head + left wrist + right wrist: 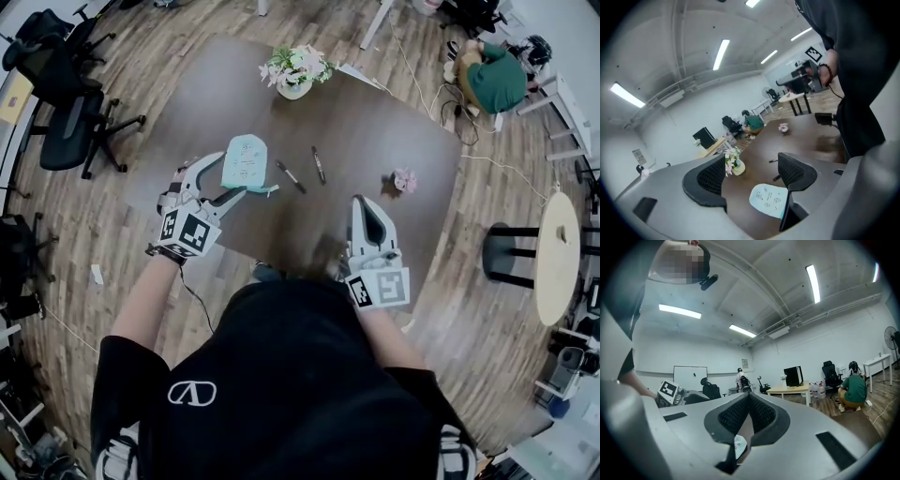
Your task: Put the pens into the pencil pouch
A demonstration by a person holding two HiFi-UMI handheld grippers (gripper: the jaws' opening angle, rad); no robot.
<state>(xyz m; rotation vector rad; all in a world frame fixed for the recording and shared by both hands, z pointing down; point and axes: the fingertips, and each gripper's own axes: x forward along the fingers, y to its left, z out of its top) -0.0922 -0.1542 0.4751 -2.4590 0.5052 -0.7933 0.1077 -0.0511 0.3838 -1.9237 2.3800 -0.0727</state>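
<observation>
Step (judged): take the pencil pouch (246,161) squarely by its near edge and steady it before fetching pens.
Left gripper (220,183): jaws spread, nothing pinched; pouch's near edge lay between them, contact unclear.
Right gripper (367,202): jaws pressed together, empty; well right of pouch.
Pens (290,176): two, just right of pouch.

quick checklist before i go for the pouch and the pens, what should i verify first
1. Left gripper jaws apart, nothing gripped: ok.
2. Pencil pouch lying on the table, just ahead of the left gripper: ok.
3. Pouch mouth open: cannot tell.
4. Both pens loose on the table, on the pouch's right in the head view: ok.
5. Right gripper open to take a pen: not ok, jaws shut and empty.
</observation>
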